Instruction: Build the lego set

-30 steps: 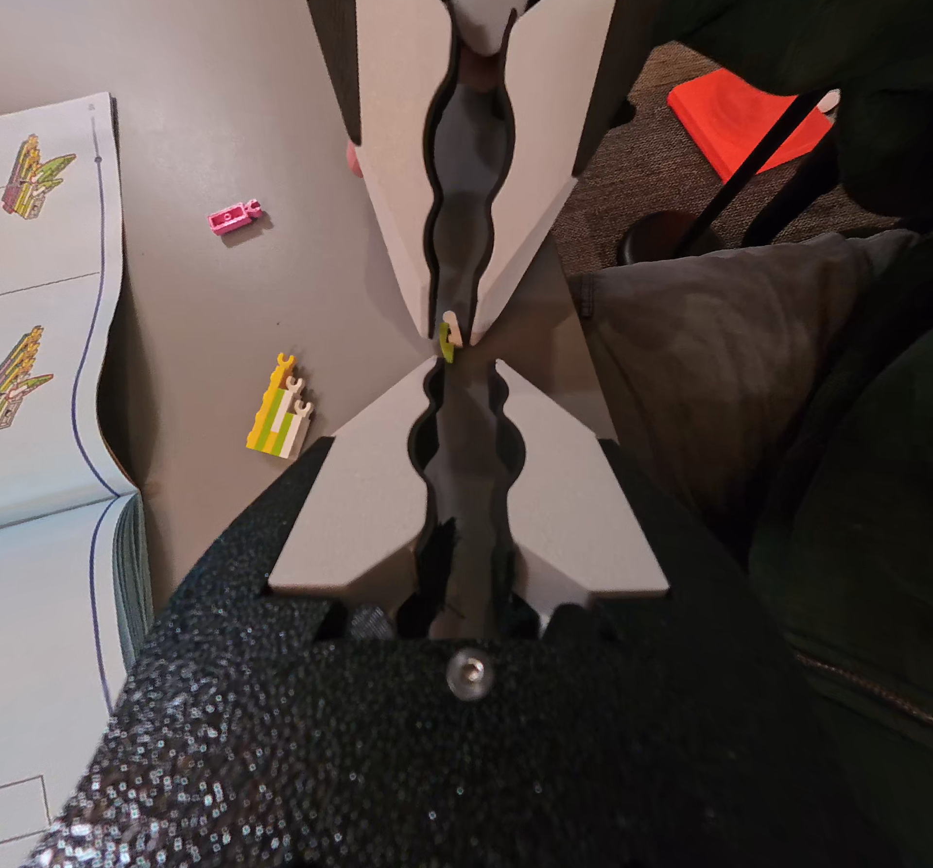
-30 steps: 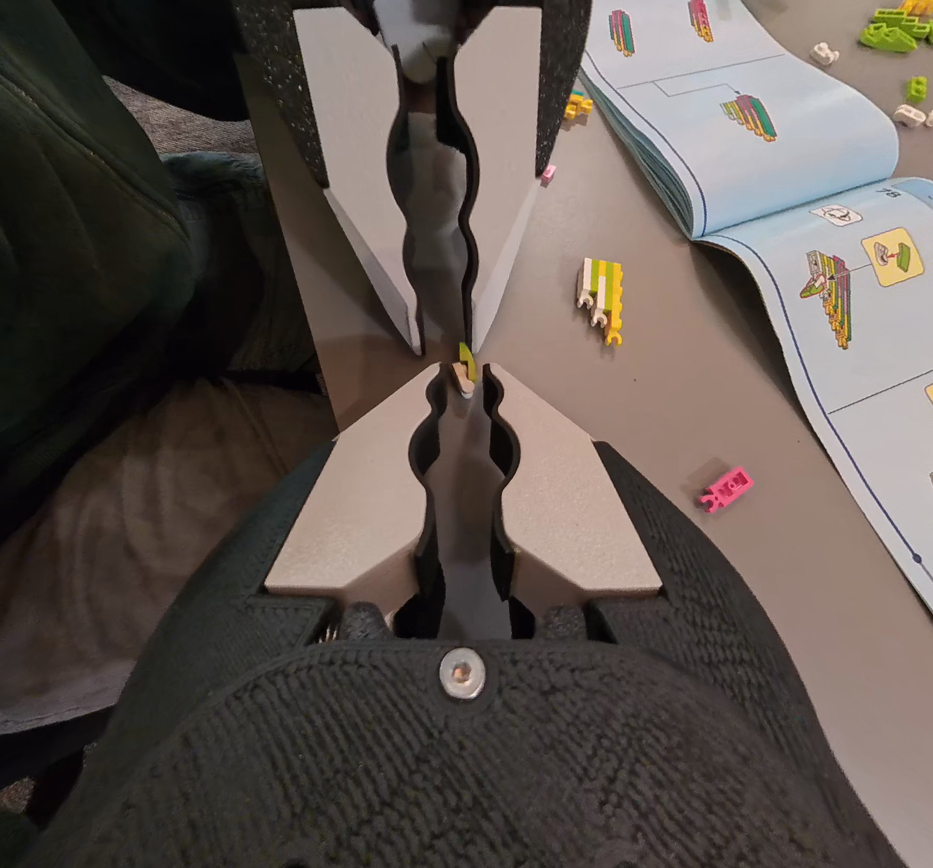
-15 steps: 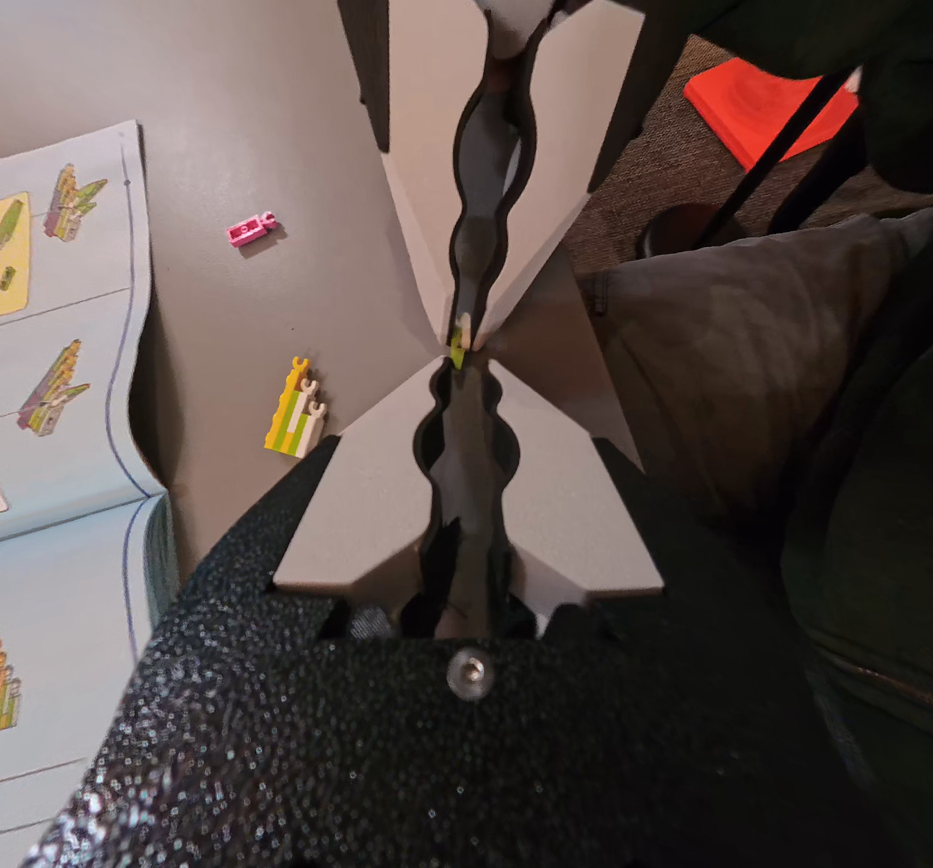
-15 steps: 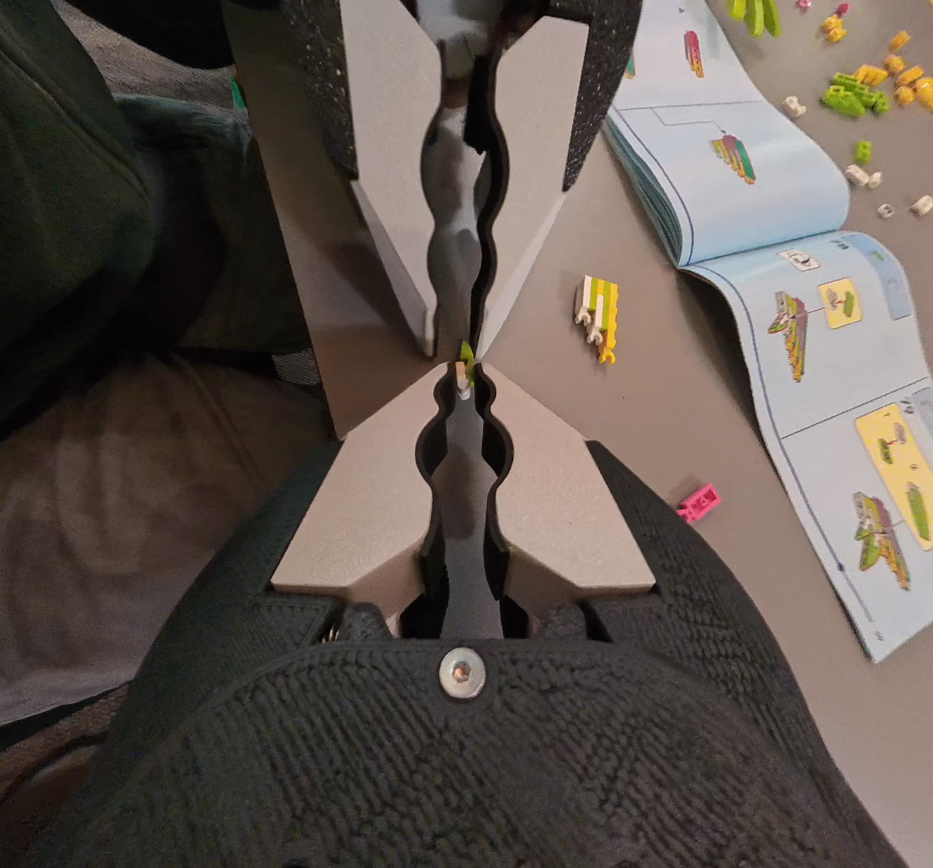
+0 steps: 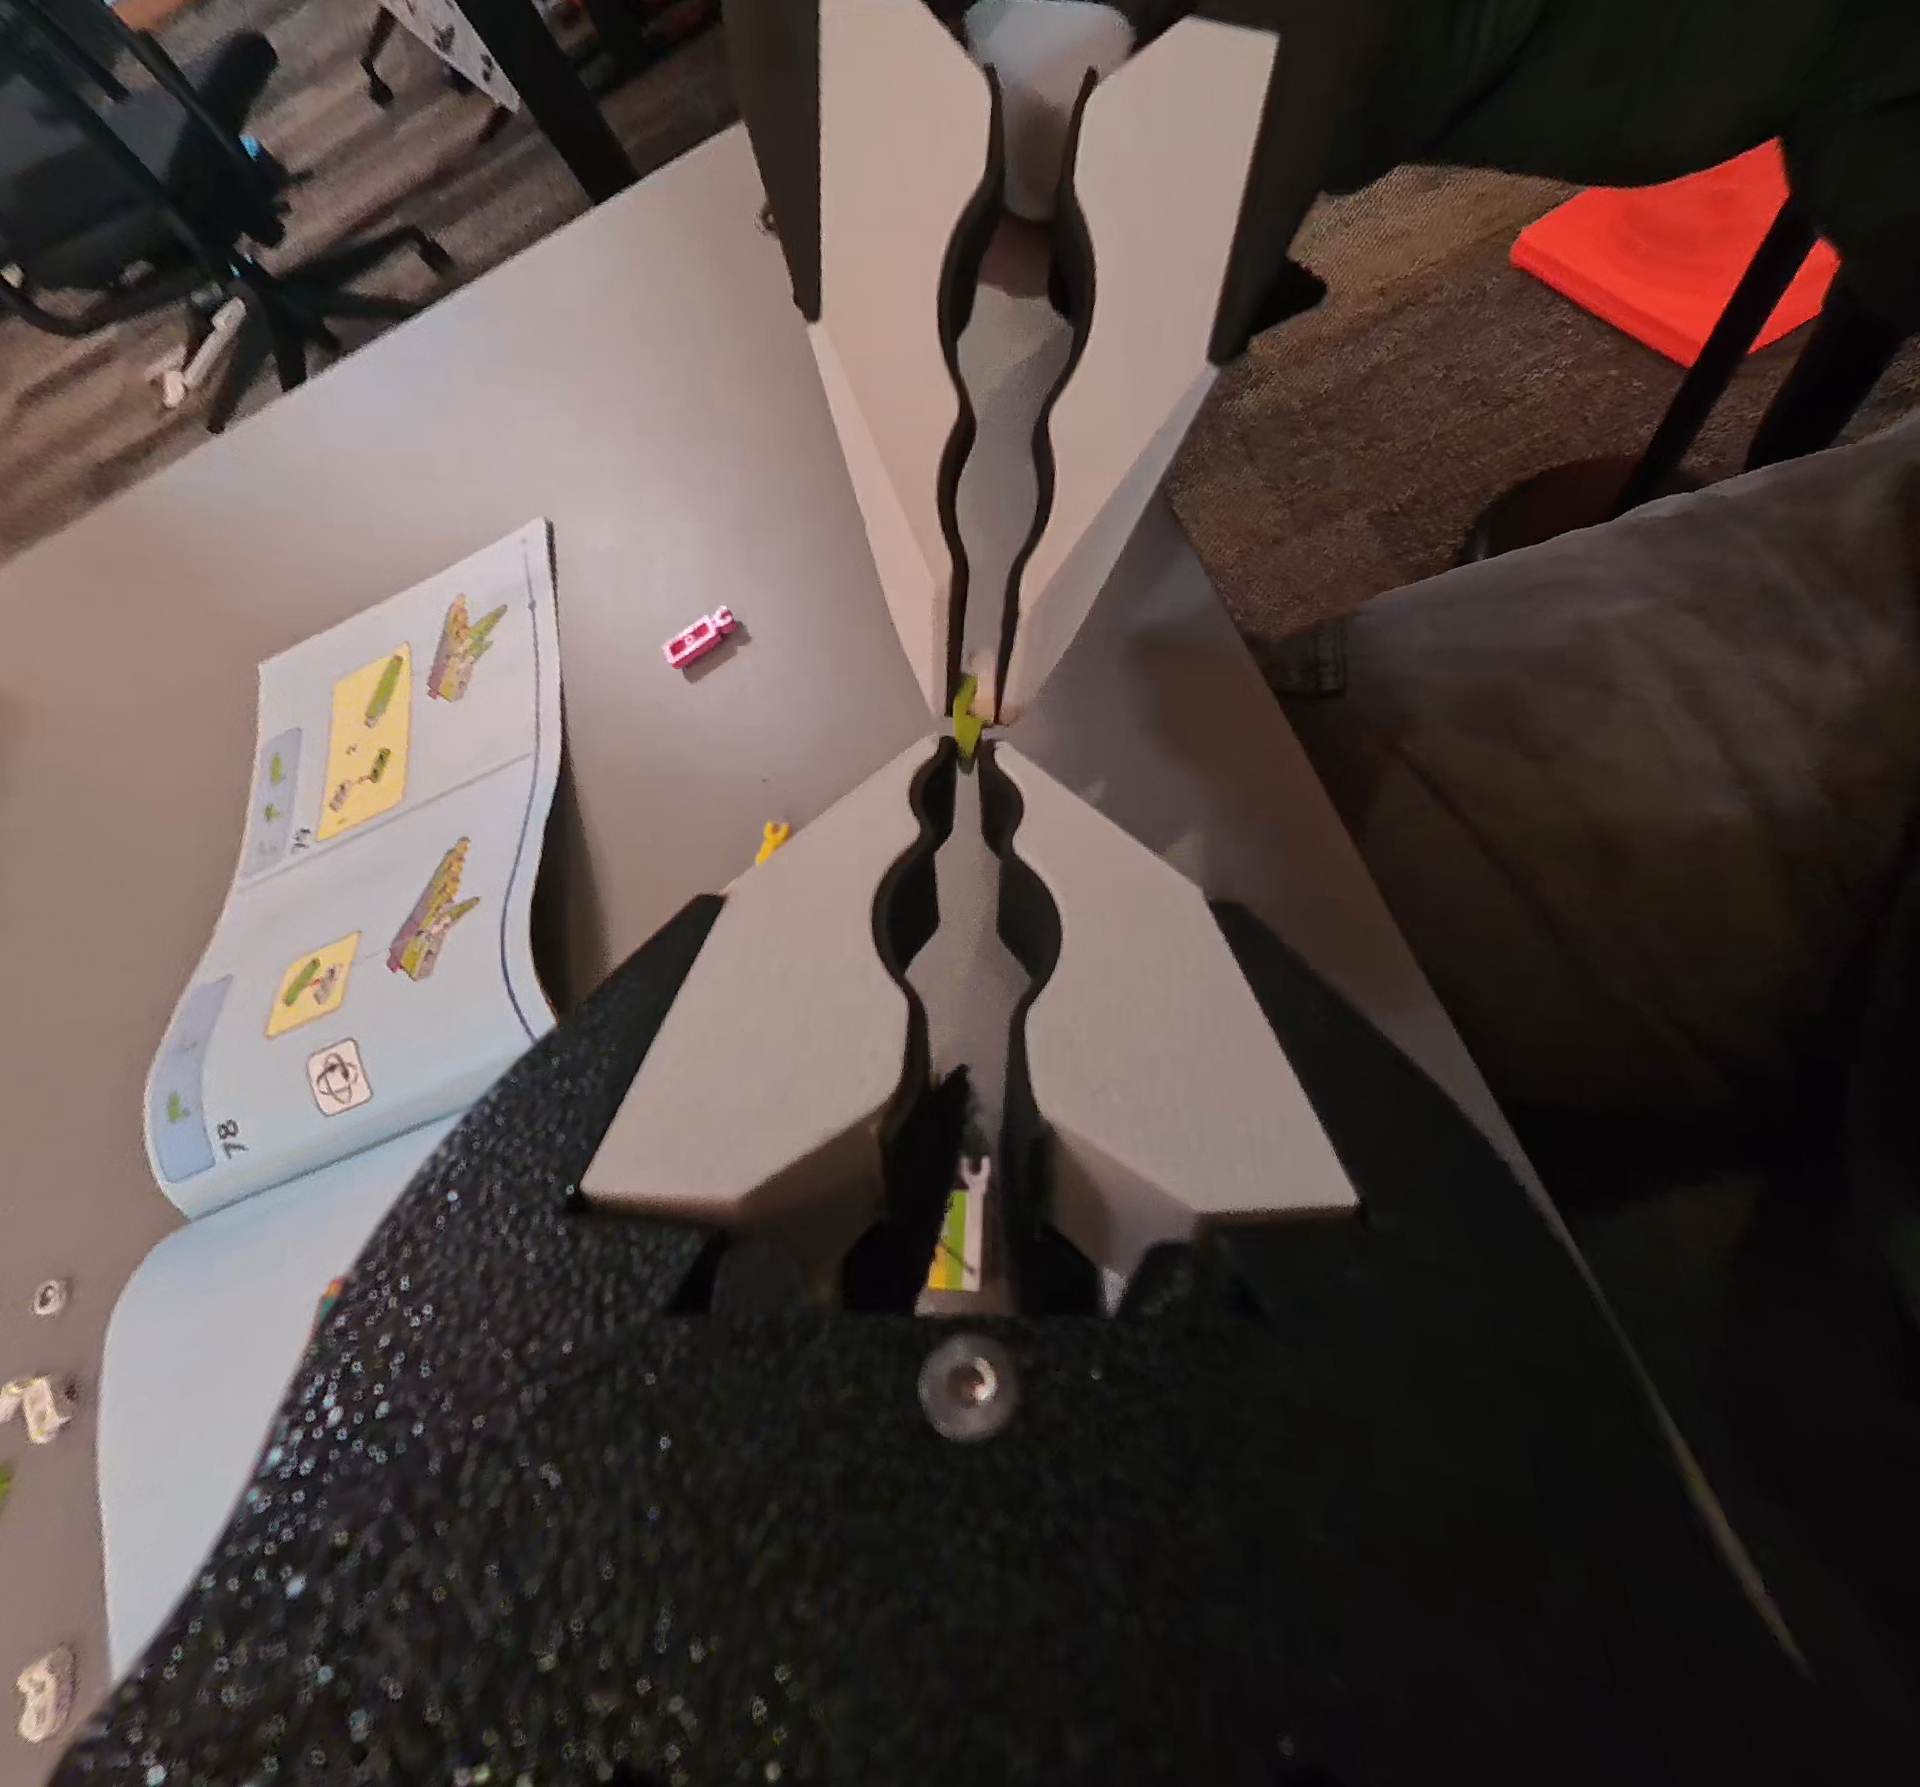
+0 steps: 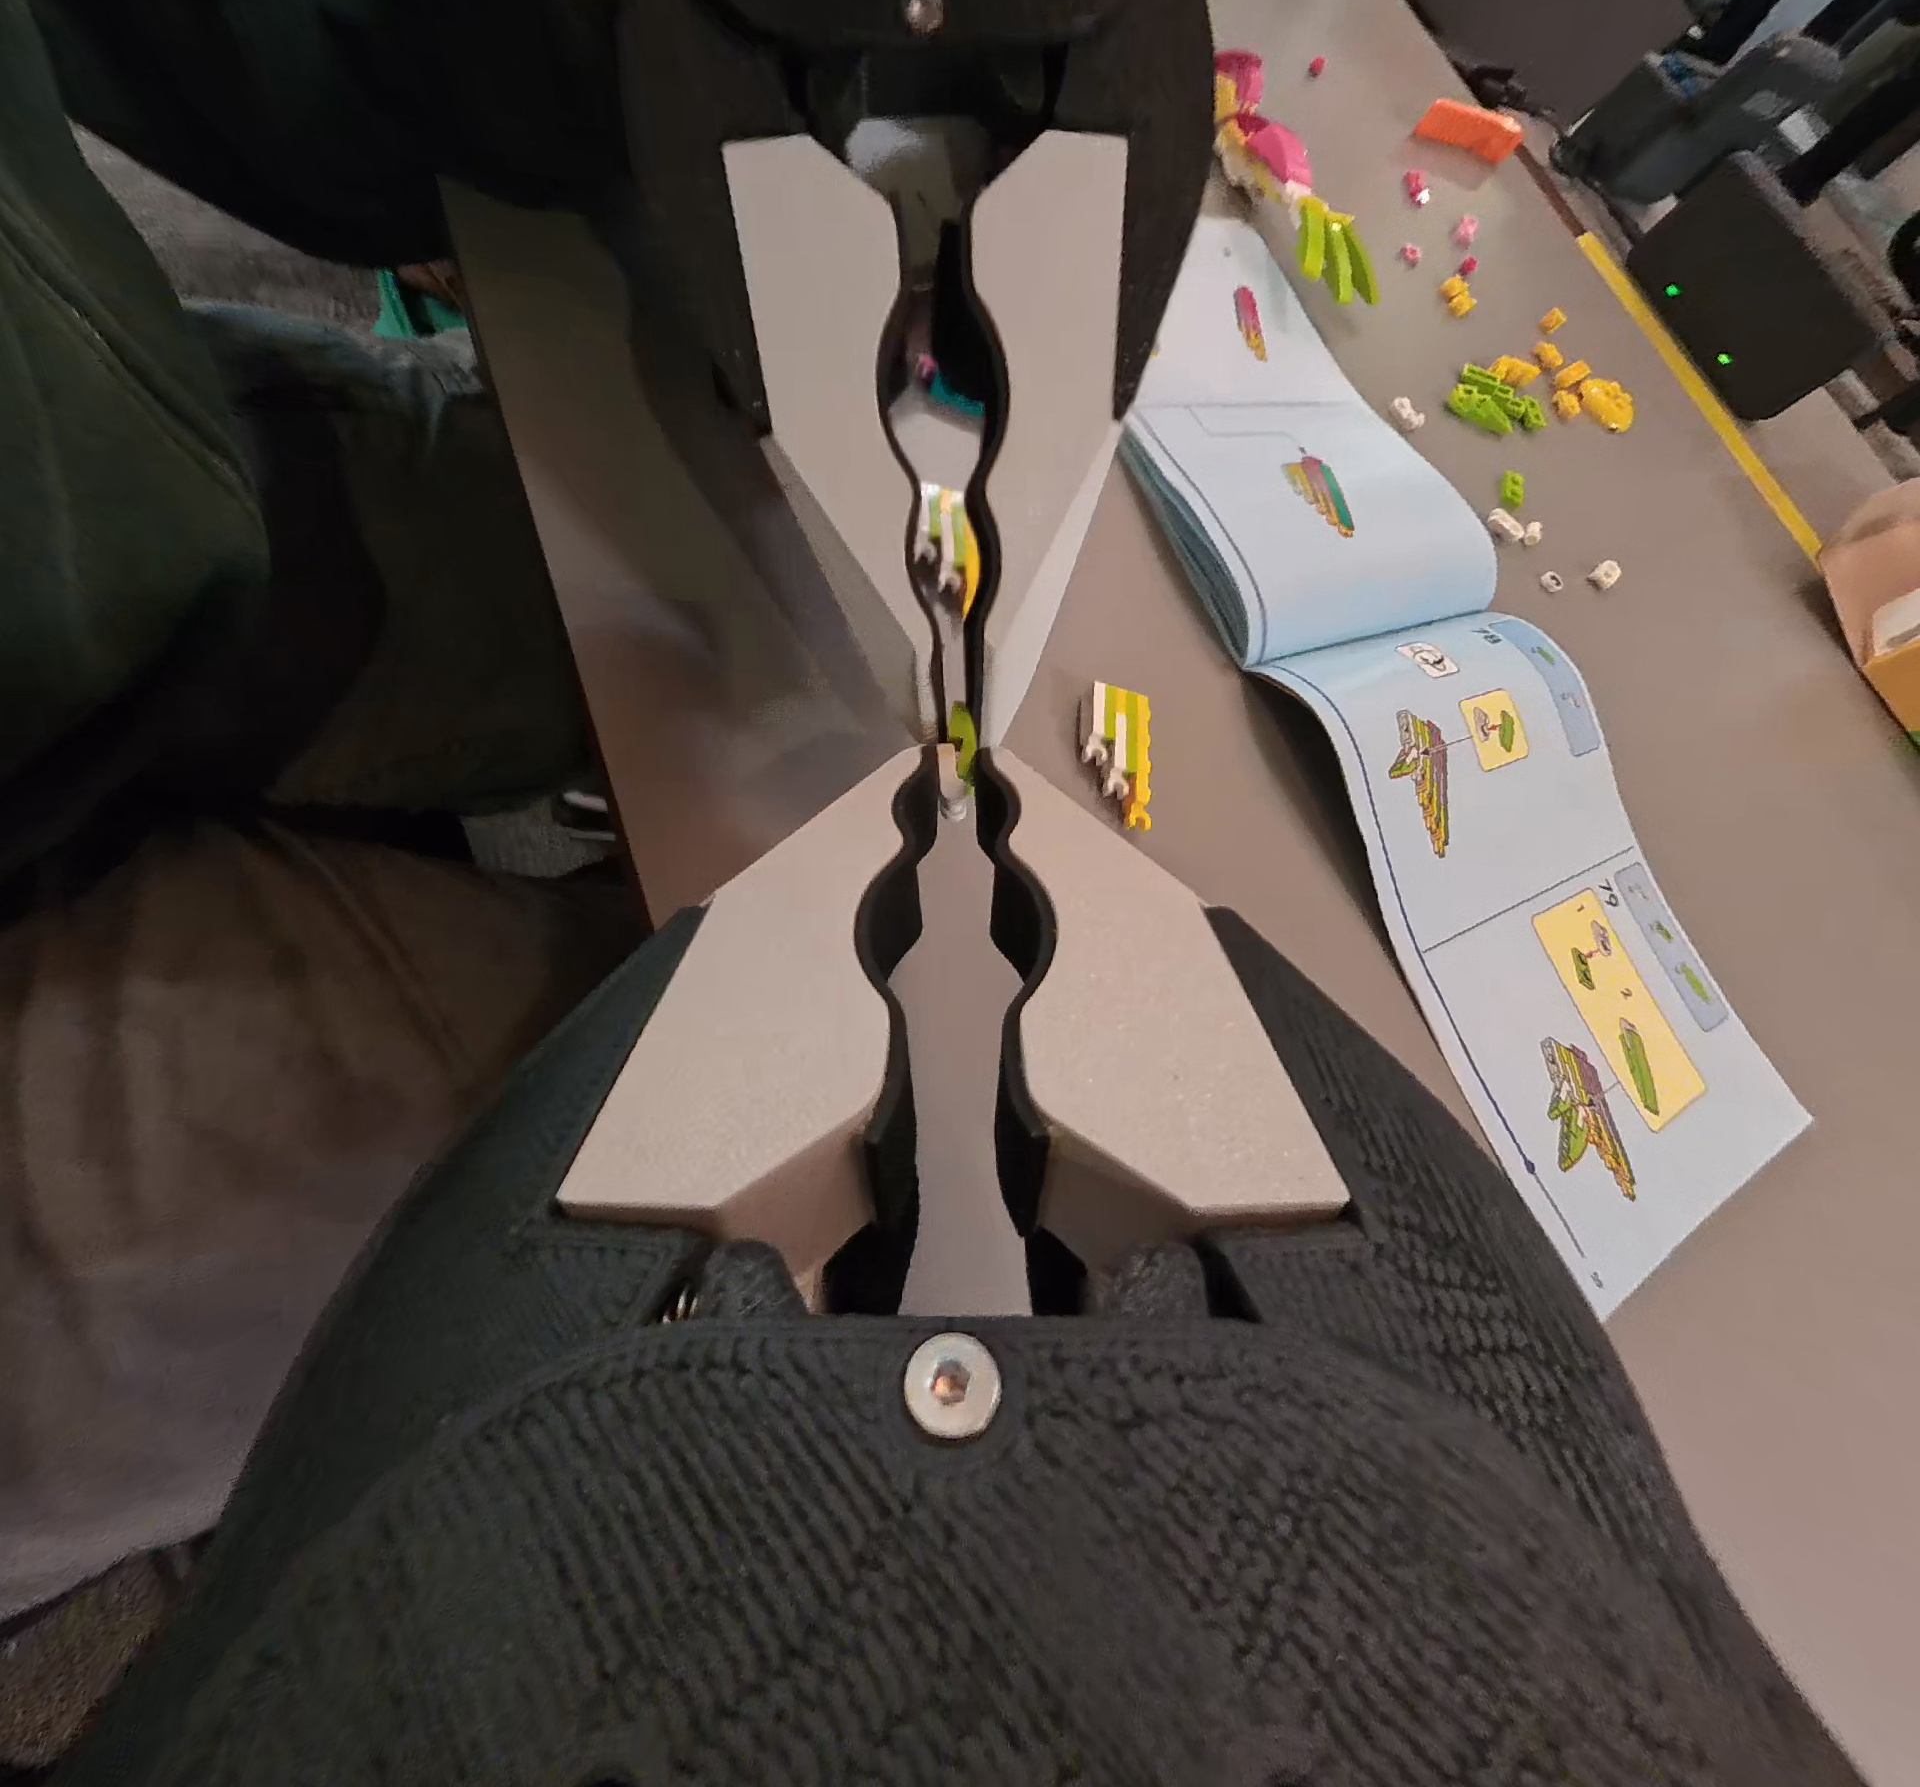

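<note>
lime piece (image 5: 966, 711) and white piece (image 6: 948, 769) meet tip-to-tip between your grippers | your left gripper (image 5: 968, 750) pinches lime | your right gripper (image 6: 951, 769) pinches white | striped sub-assembly (image 6: 1120, 750) right of right gripper | open manual (image 6: 1455, 750) beyond it

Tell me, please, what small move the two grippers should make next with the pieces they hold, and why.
Probably press the tips gently together: the left gripper pinches a lime piece, the right gripper a white piece, and the two already meet tip to tip, seemingly not yet seated.
</note>
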